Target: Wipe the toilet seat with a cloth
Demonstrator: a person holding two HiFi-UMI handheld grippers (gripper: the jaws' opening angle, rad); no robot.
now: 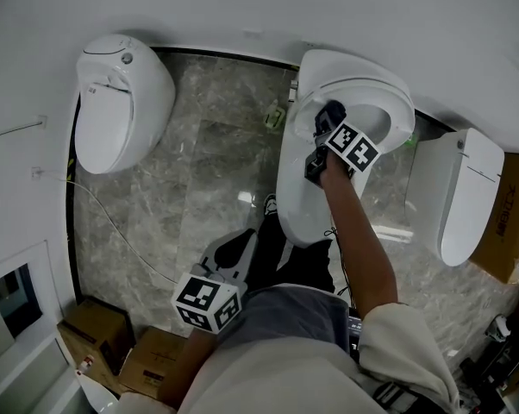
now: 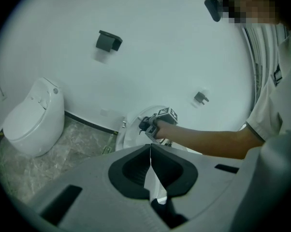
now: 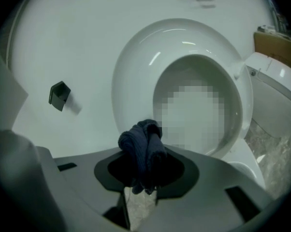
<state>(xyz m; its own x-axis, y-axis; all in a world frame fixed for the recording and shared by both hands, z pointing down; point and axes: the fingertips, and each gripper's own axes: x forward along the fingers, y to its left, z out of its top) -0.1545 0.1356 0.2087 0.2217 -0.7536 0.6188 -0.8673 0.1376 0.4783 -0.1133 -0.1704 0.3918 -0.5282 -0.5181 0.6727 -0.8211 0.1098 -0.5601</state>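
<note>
Grey marble floor (image 1: 208, 171): three white toilets (image 1: 121, 102), cardboard boxes (image 1: 96, 330).

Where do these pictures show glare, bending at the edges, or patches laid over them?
Head view: a small white glare spot on the stone floor. Left gripper view: black corners, strong bending, a mosaic patch at top right. Right gripper view: the same bending, bright streaks on the toilet seat, a mosaic patch inside it; the dark cloth shows little detail.
</note>
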